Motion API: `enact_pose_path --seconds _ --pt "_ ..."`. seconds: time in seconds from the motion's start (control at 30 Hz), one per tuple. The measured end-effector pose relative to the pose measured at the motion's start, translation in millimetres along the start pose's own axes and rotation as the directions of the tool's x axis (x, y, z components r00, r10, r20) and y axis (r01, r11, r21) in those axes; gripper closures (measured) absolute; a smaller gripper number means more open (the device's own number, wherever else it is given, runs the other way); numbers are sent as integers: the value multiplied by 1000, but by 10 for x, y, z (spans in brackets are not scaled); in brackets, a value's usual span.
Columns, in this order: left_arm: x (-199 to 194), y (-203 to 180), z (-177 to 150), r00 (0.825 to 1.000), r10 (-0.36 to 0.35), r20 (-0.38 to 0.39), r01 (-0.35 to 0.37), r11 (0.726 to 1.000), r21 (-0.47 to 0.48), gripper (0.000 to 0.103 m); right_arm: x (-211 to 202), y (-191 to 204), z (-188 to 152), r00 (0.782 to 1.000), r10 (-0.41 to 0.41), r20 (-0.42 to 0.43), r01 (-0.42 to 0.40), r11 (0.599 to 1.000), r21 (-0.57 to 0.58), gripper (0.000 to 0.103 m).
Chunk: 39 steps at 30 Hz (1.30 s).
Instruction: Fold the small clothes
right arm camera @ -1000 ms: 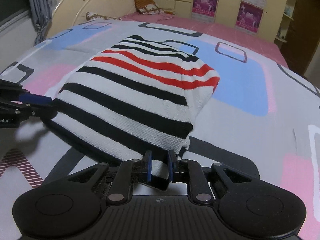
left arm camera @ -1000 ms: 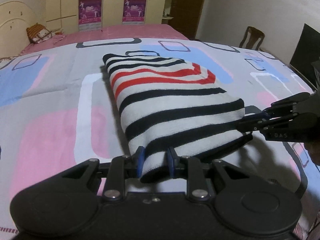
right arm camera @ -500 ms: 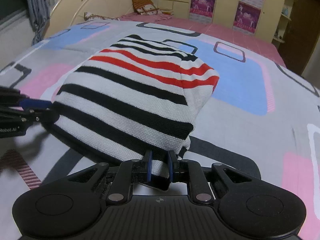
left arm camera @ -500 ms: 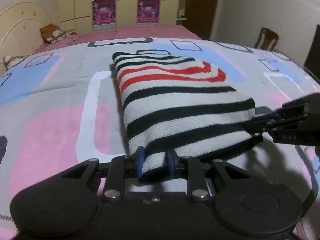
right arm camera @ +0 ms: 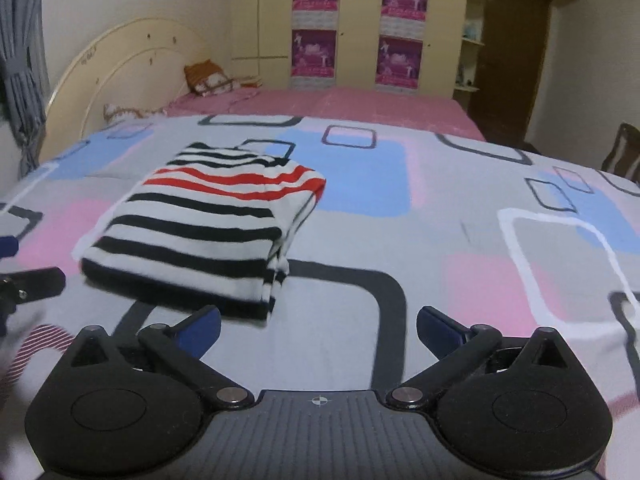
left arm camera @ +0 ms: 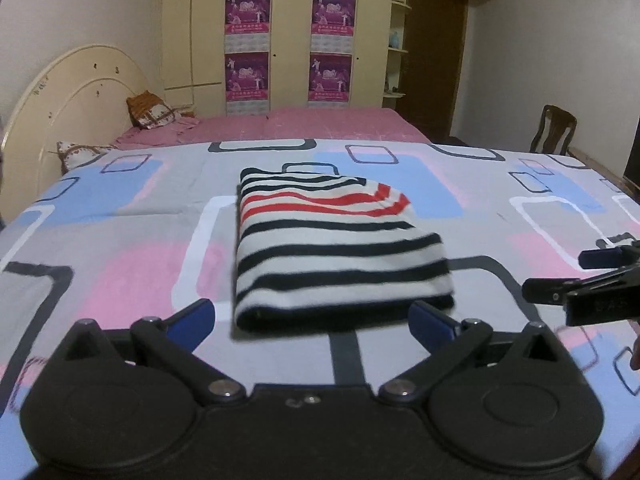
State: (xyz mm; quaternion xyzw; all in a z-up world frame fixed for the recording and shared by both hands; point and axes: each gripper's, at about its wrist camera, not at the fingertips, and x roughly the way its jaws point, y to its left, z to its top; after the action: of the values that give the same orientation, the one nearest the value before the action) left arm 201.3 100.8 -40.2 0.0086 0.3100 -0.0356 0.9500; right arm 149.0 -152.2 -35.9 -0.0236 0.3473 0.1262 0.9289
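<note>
A folded striped garment [left arm camera: 336,248], white with black and red stripes, lies flat on the patterned bedspread [left arm camera: 120,272]. It also shows in the right wrist view [right arm camera: 208,228]. My left gripper [left arm camera: 312,322] is open and empty, just in front of the garment's near edge. My right gripper [right arm camera: 318,328] is open and empty, to the right of the garment's near corner. The right gripper shows at the right edge of the left wrist view [left arm camera: 592,280]; the left gripper shows at the left edge of the right wrist view [right arm camera: 24,276].
A cream headboard [left arm camera: 68,96] and pillows [left arm camera: 154,110] are at the far left. A pink sheet [left arm camera: 328,124] covers the far side of the bed. A wardrobe with posters [left arm camera: 288,44] stands behind. A wooden chair [left arm camera: 554,130] stands at the right.
Both grippers have let go of the garment's near edge, opened wide and pulled back. The garment now lies flat on the bed.
</note>
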Motion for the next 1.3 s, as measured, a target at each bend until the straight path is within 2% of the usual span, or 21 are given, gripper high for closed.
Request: enact_pose_path --seconds 0.27,0.6,0.83,1.3 --pt "-622 -177 -124 1000 -8 29 9 1000 -20 0 -797 75 -209 999 13 35 -14 999 43 0" --pt "-1286 -335 -312 996 -15 85 17 1000 -21 0 -1495 268 -465 996 38 80 -40 999 30 0" --pt "-1525 -362 -416 995 -6 96 13 998 -66 0 -1768 296 -578 994 47 97 -50 998 28 0" --pt "-1639 -454 -447 994 0 106 5 999 -44 0 -1903 217 -636 993 41 110 -44 999 27 0"
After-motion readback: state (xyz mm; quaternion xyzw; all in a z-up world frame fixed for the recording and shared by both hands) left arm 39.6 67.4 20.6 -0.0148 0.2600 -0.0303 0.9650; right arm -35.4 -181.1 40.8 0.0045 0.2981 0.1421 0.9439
